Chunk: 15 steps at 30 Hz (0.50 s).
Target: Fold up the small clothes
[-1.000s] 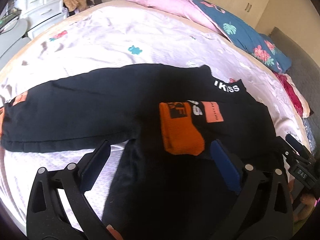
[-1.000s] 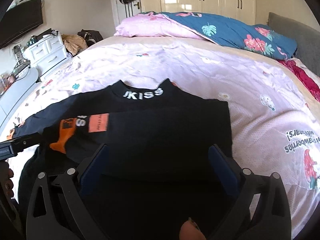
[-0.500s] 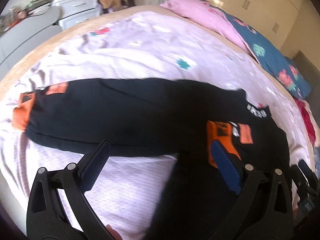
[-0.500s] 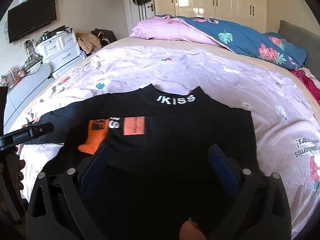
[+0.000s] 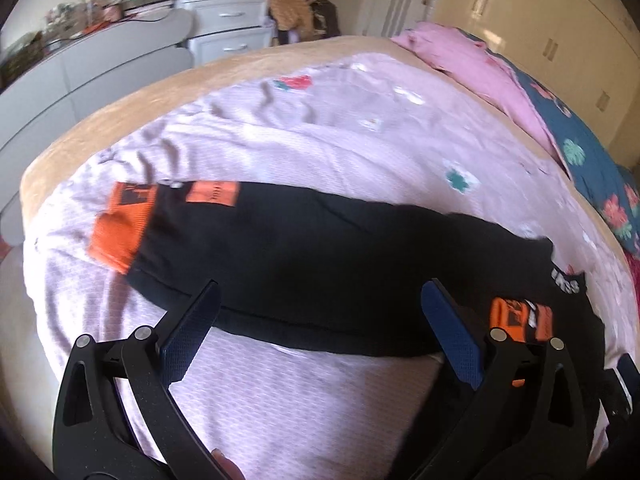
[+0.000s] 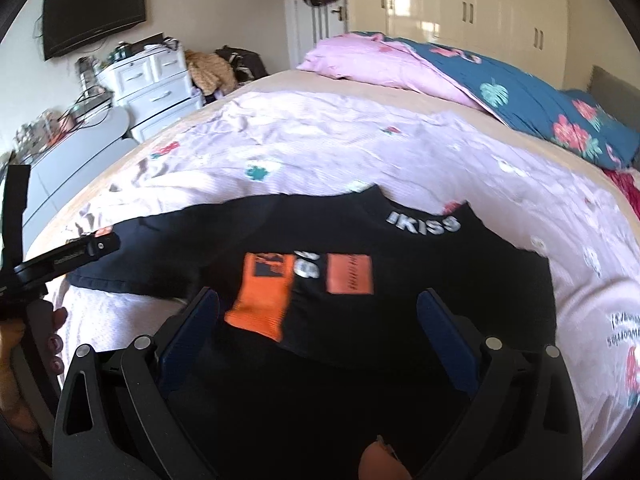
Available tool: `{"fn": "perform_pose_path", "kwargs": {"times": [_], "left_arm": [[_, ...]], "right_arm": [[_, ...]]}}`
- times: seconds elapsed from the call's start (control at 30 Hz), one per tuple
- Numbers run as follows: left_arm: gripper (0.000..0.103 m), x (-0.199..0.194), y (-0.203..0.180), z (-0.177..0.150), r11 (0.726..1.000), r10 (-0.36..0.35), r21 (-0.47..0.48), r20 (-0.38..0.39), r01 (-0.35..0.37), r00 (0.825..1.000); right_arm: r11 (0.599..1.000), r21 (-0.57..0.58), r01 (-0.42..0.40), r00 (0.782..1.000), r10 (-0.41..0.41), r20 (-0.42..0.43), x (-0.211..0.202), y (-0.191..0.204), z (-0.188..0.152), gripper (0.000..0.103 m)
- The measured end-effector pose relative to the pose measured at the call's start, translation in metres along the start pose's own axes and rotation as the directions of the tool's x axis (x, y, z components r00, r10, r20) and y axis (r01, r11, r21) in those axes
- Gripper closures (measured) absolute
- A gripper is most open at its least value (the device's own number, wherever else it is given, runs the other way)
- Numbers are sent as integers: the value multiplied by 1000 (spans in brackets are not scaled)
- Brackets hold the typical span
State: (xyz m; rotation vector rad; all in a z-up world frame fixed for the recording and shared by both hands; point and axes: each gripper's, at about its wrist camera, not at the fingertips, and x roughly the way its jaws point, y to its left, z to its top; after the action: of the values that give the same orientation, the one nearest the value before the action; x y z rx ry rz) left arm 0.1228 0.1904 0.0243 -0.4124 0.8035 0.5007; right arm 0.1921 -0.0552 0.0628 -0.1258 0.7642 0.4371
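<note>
A small black sweatshirt (image 6: 420, 304) with a white-lettered collar lies flat on the pink bed sheet (image 6: 320, 148). One sleeve is folded across the chest, its orange cuff (image 6: 260, 296) resting on the body. The other sleeve (image 5: 320, 256) stretches out to the left and ends in an orange cuff (image 5: 120, 228) near the bed corner. My left gripper (image 5: 320, 308) hovers open above this stretched sleeve, holding nothing. Over the lower chest my right gripper (image 6: 316, 312) stands open and empty. The left gripper's body (image 6: 64, 260) and a hand show at the left edge of the right wrist view.
The bed's left corner (image 5: 48, 160) drops off beside a grey desk (image 5: 80, 64) and white drawers (image 5: 228, 8). A pink and blue floral quilt (image 6: 500, 84) lies heaped at the bed's far side. Wardrobes (image 6: 460, 0) and a wall television (image 6: 94, 12) stand beyond.
My left gripper has swung left, from over the folded sleeve's cuff to over the stretched-out sleeve. The right gripper has pulled back slightly. The sweatshirt has not moved.
</note>
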Motion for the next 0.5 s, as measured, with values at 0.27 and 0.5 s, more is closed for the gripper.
{"fn": "perform_pose_path", "kwargs": {"times": [0.27, 0.5], "left_arm": [[9, -1, 36, 10, 992, 80, -103, 19, -78, 997], [9, 6, 63, 15, 976, 137, -169, 3, -135, 991]], "right_arm": [[999, -25, -34, 999, 34, -3, 5, 30, 17, 4], [996, -15, -91, 996, 91, -22, 13, 44, 24, 4]]}}
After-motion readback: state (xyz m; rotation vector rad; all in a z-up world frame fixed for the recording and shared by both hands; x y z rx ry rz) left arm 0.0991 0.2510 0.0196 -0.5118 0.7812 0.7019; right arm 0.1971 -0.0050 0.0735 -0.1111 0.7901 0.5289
